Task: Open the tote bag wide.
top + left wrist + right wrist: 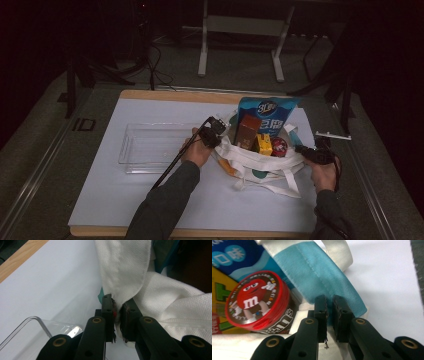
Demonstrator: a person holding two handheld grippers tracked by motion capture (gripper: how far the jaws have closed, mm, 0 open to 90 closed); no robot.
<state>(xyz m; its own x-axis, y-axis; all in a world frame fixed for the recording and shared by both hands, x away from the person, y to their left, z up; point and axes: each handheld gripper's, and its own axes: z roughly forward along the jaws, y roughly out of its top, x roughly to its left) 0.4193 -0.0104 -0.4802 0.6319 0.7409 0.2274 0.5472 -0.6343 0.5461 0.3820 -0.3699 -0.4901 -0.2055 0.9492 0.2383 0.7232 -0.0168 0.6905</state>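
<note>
Bag (260, 162), white cloth w/ teal lining, is sitting on the white mat (125, 195) at the table's right half, packed w/ goods.

High view: blue snack pouch (265, 116), brown box (247, 131), yellow box (264, 144) and red-lidded candy tub (279, 147) are standing inside the bag. Clear tray (150, 147) is lying just left of it. Left gripper (220, 131) is sitting at the bag's left rim, right gripper (300, 149) at its right rim; a forearm is coming in behind each from the bottom edge.

Left gripper view: left gripper (118, 312) is clamping a fold of the white bag (125, 270) cloth; jaws are standing nearly together w/ fabric pinched between the pads. Tray (37, 322) corner is showing at lower left, mat (50, 285) beyond.

Right gripper view: right gripper (329, 312) is gripping the bag's (322, 270) teal rim; jaws nearly closed, cloth passing between them. Candy tub (257, 300) is lying just left of the jaws, tilted, lid facing the camera; yellow box (222, 290) and blue pouch (234, 255) are sitting behind it.
</note>
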